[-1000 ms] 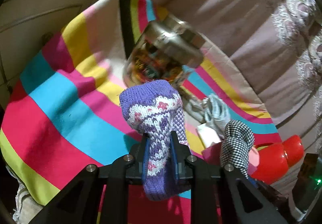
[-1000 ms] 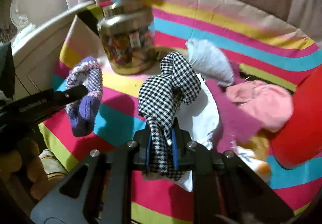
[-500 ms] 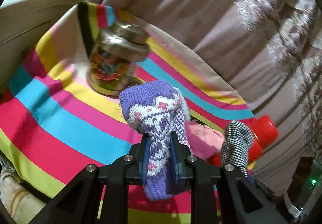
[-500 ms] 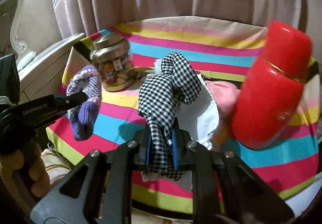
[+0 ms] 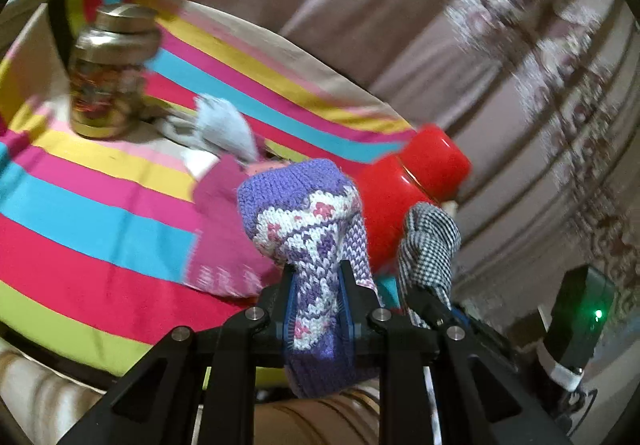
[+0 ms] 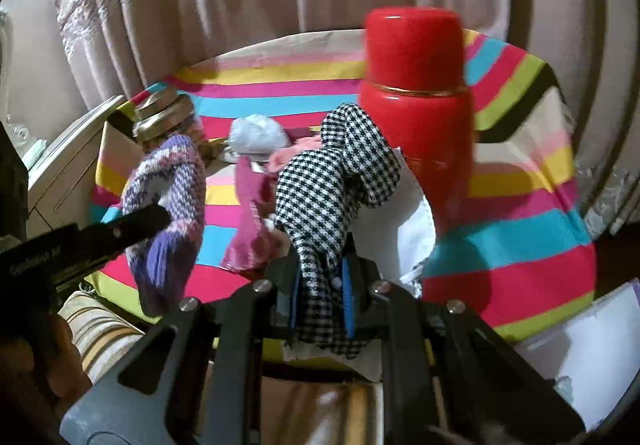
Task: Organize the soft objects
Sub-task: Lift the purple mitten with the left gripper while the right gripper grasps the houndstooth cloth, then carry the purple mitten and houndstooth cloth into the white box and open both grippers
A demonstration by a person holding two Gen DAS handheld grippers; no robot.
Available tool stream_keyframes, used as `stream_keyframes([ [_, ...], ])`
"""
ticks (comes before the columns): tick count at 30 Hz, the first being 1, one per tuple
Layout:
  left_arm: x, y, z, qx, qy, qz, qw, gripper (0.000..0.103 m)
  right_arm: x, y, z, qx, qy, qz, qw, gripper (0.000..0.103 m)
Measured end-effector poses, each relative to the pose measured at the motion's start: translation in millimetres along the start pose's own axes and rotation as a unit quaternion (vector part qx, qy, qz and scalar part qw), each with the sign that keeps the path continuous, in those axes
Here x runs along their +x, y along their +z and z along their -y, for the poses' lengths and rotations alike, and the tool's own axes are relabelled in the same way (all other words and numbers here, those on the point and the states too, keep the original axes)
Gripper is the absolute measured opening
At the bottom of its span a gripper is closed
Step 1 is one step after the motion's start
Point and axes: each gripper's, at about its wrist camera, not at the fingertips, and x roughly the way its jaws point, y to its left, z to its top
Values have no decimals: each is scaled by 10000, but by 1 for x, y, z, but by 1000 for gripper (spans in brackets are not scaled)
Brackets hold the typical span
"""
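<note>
Where the left wrist view looks along its own fingers, the left tongs (image 5: 318, 303) are clamped on a purple and white knitted sock (image 5: 308, 217), whose rounded toe end stands up above the fingers while its plain purple cuff hangs below them. Just to the right, a black and white houndstooth cloth (image 5: 430, 245) rises from the other tool's tip. Behind both stands a glossy red flask (image 5: 412, 181) on a counter covered with a striped cloth of pink, yellow, blue and red bands (image 5: 88, 213). A magenta knitted piece (image 5: 224, 229) lies on the stripes just left of the sock, with a pale grey soft item (image 5: 224, 125) beyond it and a glass jar with a metal lid (image 5: 108, 73) at far left. The picture is blurred.

In the right wrist view, the right tongs (image 6: 322, 287) are closed on the houndstooth cloth (image 6: 336, 181), which stands up from between the fingers and folds over at the top; a white lining or sheet shows behind it. The left tongs (image 6: 156, 219) reach in from the left, holding the knitted sock (image 6: 170, 201) draped over their tip, apart from the houndstooth cloth. The red flask (image 6: 420, 105) stands upright just behind and right of the cloth. The grey item (image 6: 258, 133), magenta piece (image 6: 252, 205) and jar (image 6: 164, 117) lie between the two held things, on the striped cloth (image 6: 520, 213).
</note>
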Motion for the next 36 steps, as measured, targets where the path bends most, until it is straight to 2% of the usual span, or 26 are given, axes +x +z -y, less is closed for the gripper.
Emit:
stream_keyframes([
  [6,16,-18,37,260,-326,-393,9984,20,-31,-9,44,192,-471,100,9987,20],
  [13,35,-37,88,658,-713,-793,9921,20,-68,-29,104,514,-1004,101,9936,20],
  [18,47,-53,124,977,-932,-1082,9849,20,-95,-43,146,814,-1382,95,9870,20],
  [27,66,-77,184,1565,-1245,-1398,9698,21,-130,-61,190,1165,-1842,146,9758,24],
  [29,69,-82,193,1677,-1299,-1487,9659,26,-138,-64,198,1257,-1957,156,9724,29],
  [30,71,-83,196,1698,-1321,-1530,9645,27,-139,-63,203,1323,-2013,151,9704,37],
  [31,73,-84,198,1720,-1323,-1588,9632,32,-141,-64,206,1360,-2061,148,9689,47],
  [33,78,-87,200,1747,-1289,-1656,9620,42,-144,-64,211,1370,-2224,128,9652,59],
  [36,77,-88,196,1756,-1259,-1664,9621,44,-146,-66,213,1341,-2279,120,9643,61],
])
